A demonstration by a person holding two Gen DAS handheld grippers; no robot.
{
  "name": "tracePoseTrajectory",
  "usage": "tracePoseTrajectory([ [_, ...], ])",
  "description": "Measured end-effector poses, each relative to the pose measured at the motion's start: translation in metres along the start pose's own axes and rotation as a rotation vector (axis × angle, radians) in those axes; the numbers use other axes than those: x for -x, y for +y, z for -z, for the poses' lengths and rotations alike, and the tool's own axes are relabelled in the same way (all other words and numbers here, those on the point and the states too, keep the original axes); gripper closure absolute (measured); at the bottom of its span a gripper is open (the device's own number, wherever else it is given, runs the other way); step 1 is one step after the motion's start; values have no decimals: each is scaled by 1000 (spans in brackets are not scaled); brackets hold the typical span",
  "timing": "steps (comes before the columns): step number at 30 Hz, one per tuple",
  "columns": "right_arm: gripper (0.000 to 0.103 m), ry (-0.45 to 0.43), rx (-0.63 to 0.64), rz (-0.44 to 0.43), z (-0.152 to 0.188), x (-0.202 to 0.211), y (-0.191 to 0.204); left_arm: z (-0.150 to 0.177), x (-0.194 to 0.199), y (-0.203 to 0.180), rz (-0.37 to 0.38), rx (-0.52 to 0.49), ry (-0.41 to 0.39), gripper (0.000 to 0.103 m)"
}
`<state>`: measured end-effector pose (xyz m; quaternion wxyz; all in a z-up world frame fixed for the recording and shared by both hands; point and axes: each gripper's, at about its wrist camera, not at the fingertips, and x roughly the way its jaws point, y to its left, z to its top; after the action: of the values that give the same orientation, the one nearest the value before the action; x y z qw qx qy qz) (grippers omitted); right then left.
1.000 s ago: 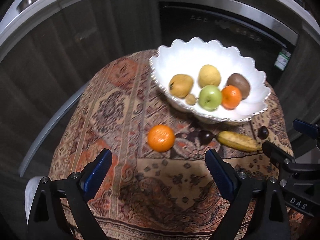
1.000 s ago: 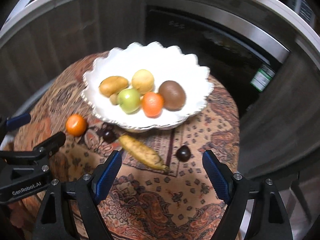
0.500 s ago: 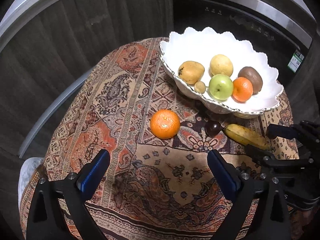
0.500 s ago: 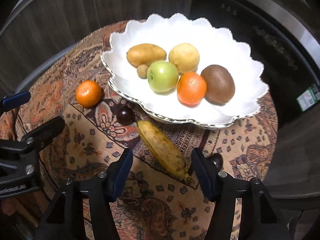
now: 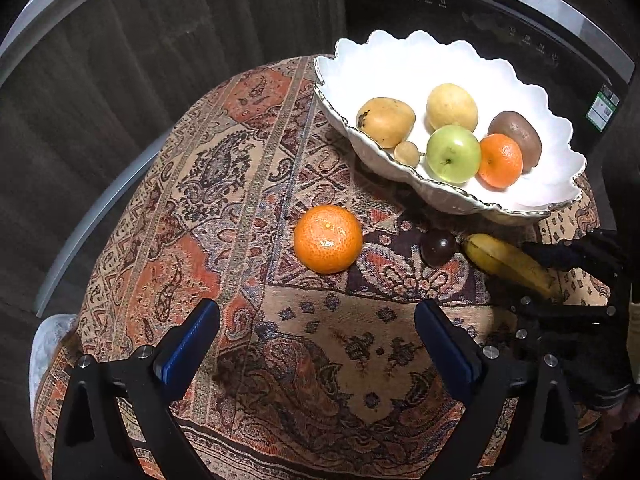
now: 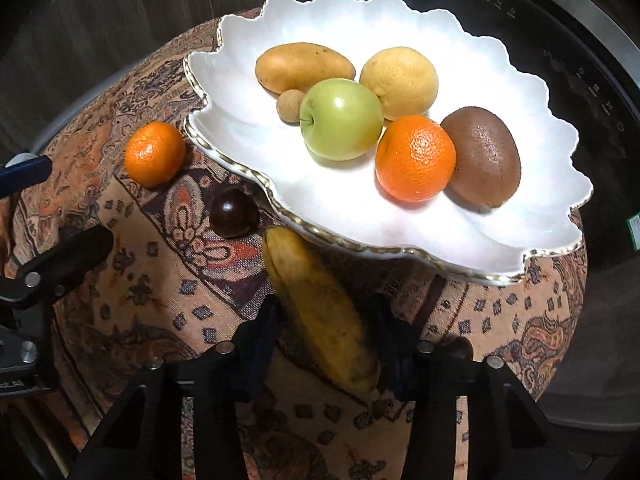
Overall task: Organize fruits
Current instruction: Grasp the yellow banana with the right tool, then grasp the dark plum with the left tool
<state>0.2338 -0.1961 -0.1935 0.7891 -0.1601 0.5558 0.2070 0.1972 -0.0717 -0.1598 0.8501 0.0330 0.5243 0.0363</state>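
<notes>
Counting the fruit gives six pieces inside the white scalloped bowl (image 6: pixel 460 236): one mango (image 6: pixel 305 66), one lemon (image 6: pixel 400 82), one green apple (image 6: pixel 341 119), one orange (image 6: pixel 416 158), one kiwi (image 6: pixel 482 161) and one small tan round fruit (image 6: pixel 291 105) tucked between mango and apple. Four more lie loose on the patterned cloth (image 5: pixel 224 184): one mandarin (image 5: pixel 328 239), one banana (image 6: pixel 320 312) with its tip under the bowl's gold rim, and two dark round fruits, one (image 6: pixel 233 212) just beside the banana's far end and a second (image 6: pixel 460 346) half hidden behind the right gripper's finger. Two grippers are in use. The right gripper (image 6: pixel 326 336) straddles the banana's middle and its jaws are closing, both fingers now right against the peel, though firm pressure cannot be confirmed. The left gripper (image 5: pixel 318 344) hovers with its blue pads spread wide over bare cloth, nothing between them, the mandarin ahead of it. A green-and-white sticker (image 5: pixel 604 106) sits on the dark appliance behind the bowl, and small white marks line its top strip; none of it is legible. The cloth drops away at the table's rounded edge on the left, and the broad stretch from that edge to the mandarin carries no fruit.
</notes>
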Motion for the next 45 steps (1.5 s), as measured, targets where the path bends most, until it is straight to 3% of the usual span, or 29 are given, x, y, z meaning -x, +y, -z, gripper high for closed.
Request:
tracePoseTrajectory([
  [6,70,2,12,-14,1,1,4,0,1,-1,11,-4,-5,4],
  [14,72,-32,-35,-28,5,26,19,-1,11,4,30,-1,-32,4],
  [23,72,-99,-246,-26,34,63,10,3,27,-3,93,-61,-79,4],
  [32,72,-212,-487,118,73,85,-5,6,23,-31,140,-171,-107,4],
  [37,72,-273,-586,147,85,87,-12,3,11,-44,169,-208,-122,5],
  [45,72,-281,-628,136,85,78,-12,-3,-12,-54,218,-230,-132,23],
])
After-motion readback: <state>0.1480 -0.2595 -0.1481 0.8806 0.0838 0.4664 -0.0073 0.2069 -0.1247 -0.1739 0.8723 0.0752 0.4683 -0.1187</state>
